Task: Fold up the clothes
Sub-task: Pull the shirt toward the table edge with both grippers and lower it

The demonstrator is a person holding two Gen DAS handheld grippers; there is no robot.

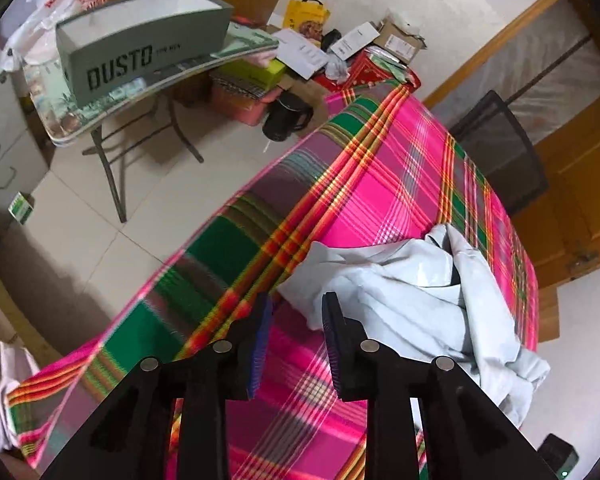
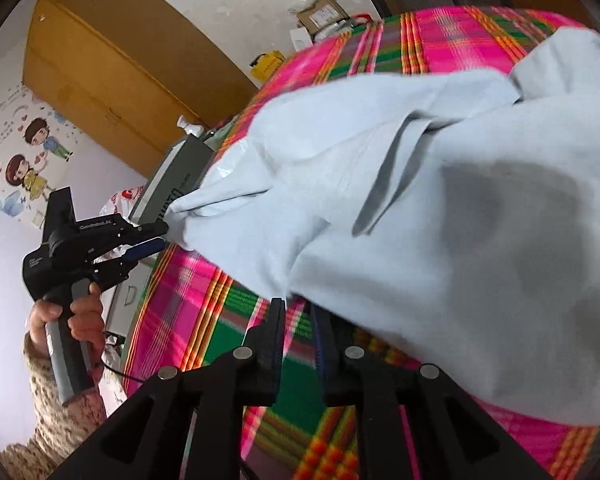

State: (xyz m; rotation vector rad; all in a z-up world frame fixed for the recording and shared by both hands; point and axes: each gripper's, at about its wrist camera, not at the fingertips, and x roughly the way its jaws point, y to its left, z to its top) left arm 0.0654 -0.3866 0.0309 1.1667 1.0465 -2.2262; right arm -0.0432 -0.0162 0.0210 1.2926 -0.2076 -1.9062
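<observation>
Pale-blue garment (image 1: 416, 292) lies crumpled on the pink plaid cloth (image 1: 380, 184).

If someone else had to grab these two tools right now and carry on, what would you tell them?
Left hand-held gripper: open, nothing between its fingers, at the garment's corner.
Right hand-held gripper: open, empty, at the garment's near edge.
The pale blue garment lies rumpled on the plaid cloth, in nobody's grip.
Done: no tidy fold shows yet.
Left: flatten it, fold it.

left gripper (image 1: 298, 308) jaws apart, angled down; right gripper (image 2: 298, 312) slightly parted, empty.
</observation>
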